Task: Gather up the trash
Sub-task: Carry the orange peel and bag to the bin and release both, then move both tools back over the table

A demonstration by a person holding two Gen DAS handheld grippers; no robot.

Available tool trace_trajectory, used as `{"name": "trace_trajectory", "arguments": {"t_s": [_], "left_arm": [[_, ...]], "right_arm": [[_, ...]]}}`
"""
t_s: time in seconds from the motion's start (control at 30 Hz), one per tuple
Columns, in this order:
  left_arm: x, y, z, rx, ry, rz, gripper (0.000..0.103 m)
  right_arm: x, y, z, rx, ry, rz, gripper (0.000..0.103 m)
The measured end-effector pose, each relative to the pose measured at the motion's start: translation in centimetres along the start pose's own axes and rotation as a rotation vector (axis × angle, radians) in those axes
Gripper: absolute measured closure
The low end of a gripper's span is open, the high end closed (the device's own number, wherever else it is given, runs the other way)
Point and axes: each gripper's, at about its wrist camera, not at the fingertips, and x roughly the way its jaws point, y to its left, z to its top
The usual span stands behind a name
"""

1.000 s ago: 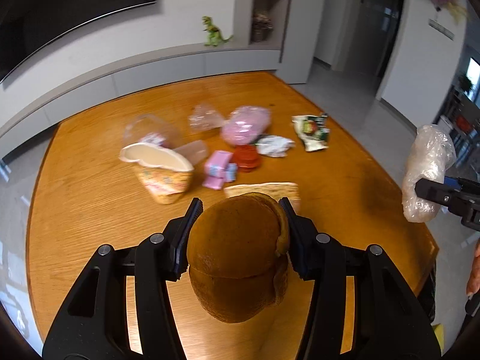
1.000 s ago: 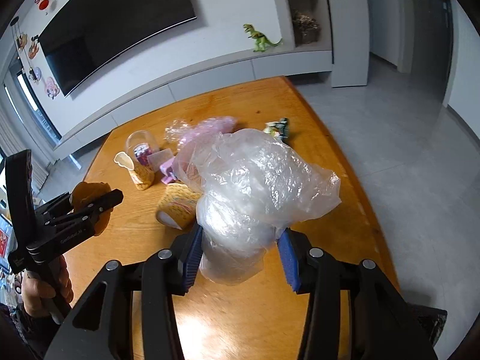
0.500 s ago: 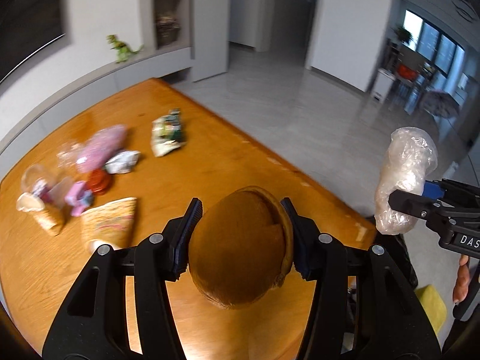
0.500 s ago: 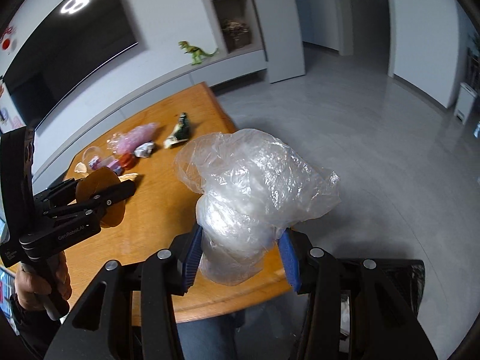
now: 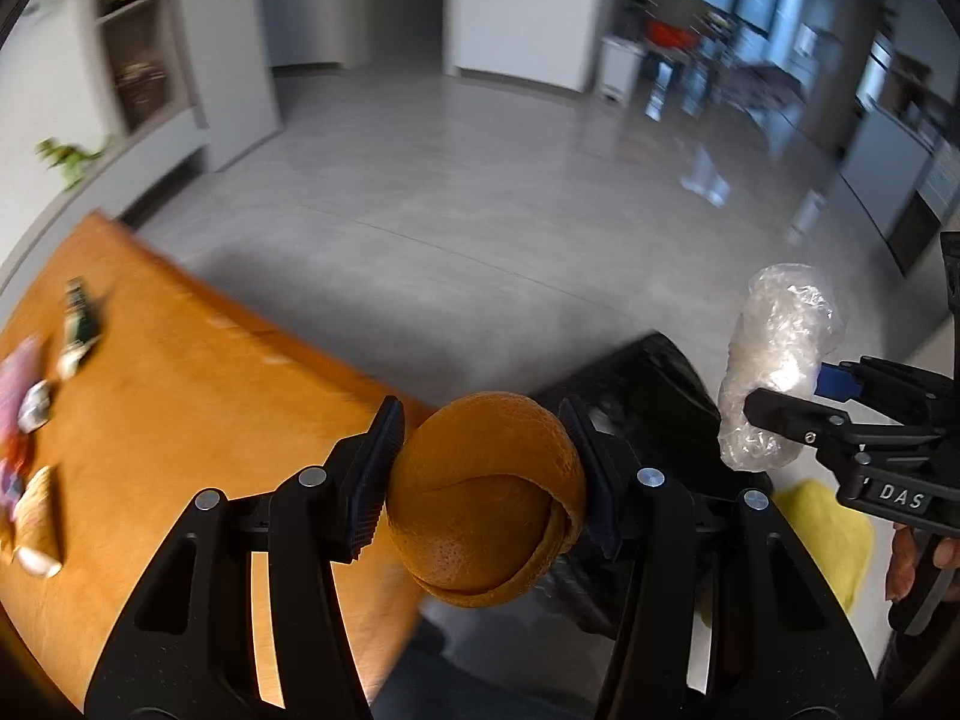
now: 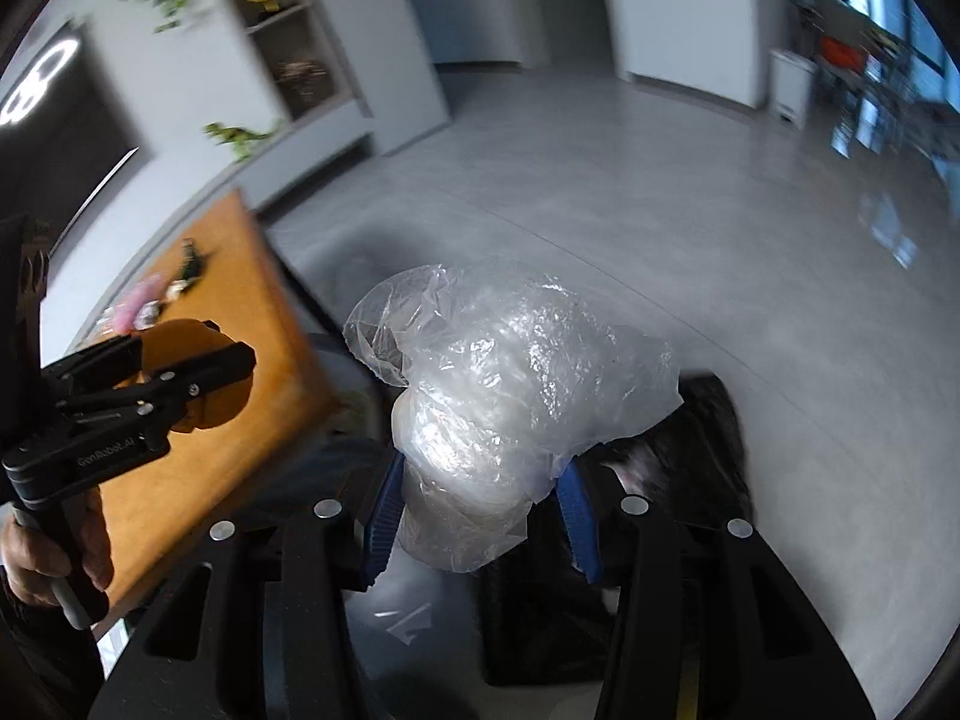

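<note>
The wooden table (image 5: 180,396) still carries blurred litter along its left edge. Beyond its corner stands what looks like a black bin (image 6: 702,450). The right gripper (image 6: 477,510) clamps a crumpled plastic bag (image 6: 510,384); the left gripper (image 5: 483,480) clamps an orange peel (image 5: 486,498).

We see a wooden table (image 5: 198,396) at the left, its far part strewn with blurred litter: a green wrapper (image 5: 78,324), a pink bag (image 5: 18,372), a foil scrap (image 5: 36,411) and a paper cup (image 5: 39,519) on its side. Grey floor (image 5: 480,210) beyond.
</note>
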Motion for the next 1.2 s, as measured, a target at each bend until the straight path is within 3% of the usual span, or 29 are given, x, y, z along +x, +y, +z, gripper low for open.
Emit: {"name": "trace_trajectory", "arguments": {"t_s": [0.13, 0.3, 0.37, 0.4, 0.43, 0.47, 0.5, 0.57, 0.8, 1.2], "left_arm": [[3.2, -4.4, 0.7, 0.081, 0.061, -0.039, 0.050], [6.7, -8.7, 0.6, 0.171, 0.130, -0.068, 0.050], [7.9, -9.7, 0.5, 0.184, 0.157, -0.078, 0.049], [8.6, -10.1, 0.5, 0.192, 0.175, -0.086, 0.047], [9.2, -10.4, 0.5, 0.204, 0.191, -0.082, 0.028], [9.8, -10.7, 0.6, 0.212, 0.195, -0.047, 0.011], [9.9, -11.1, 0.8, 0.216, 0.178, -0.017, 0.006], [9.5, -10.9, 0.8, 0.215, 0.152, 0.013, 0.006], [8.7, -9.8, 1.5, 0.171, 0.144, -0.003, 0.006], [6.1, -5.6, 1.4, 0.090, 0.097, 0.008, 0.006]], "right_arm": [[-0.4, -4.9, -2.2, 0.092, 0.026, -0.065, 0.055], [0.0, -8.0, -4.0, 0.140, 0.071, -0.104, 0.055], [0.6, -8.5, -4.1, 0.144, 0.099, -0.109, 0.050], [1.1, -8.9, -4.3, 0.141, 0.126, -0.114, 0.038], [1.5, -9.1, -4.5, 0.138, 0.147, -0.133, 0.024], [1.5, -9.3, -4.7, 0.140, 0.145, -0.150, 0.020], [1.4, -9.5, -4.9, 0.147, 0.133, -0.161, 0.019], [1.3, -9.8, -5.1, 0.159, 0.133, -0.148, 0.019], [1.1, -9.5, -4.6, 0.138, 0.118, -0.146, 0.019], [1.0, -4.0, -1.1, 0.036, 0.098, -0.108, 0.019]]}}
